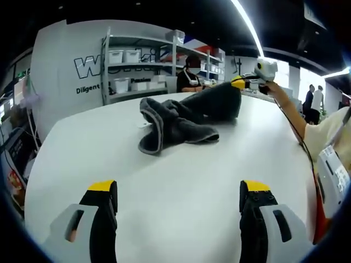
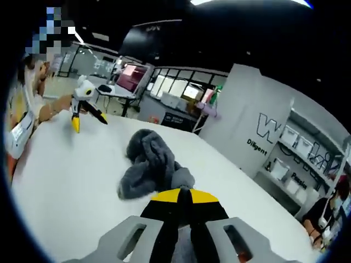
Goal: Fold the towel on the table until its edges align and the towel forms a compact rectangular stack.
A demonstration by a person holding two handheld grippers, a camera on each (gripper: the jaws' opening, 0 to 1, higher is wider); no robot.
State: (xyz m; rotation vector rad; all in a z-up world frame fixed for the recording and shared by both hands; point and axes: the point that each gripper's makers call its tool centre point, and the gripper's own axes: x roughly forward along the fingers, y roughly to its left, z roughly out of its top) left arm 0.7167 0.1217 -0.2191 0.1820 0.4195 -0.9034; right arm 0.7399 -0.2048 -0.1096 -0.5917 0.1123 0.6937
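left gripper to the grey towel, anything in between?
Nothing. In the left gripper view, only bare white table lies between the open left gripper and the crumpled grey towel.

My left gripper [image 1: 178, 200] hangs low over the tabletop [image 1: 181, 170] with its fingers [image 1: 102, 211] spread wide and nothing between them. My right gripper [image 2: 184, 198] has its yellow-tipped fingers [image 2: 164, 200] pressed together on a fold of the grey towel [image 2: 151, 164], lifted off the surface, my forearm reaching in behind it.
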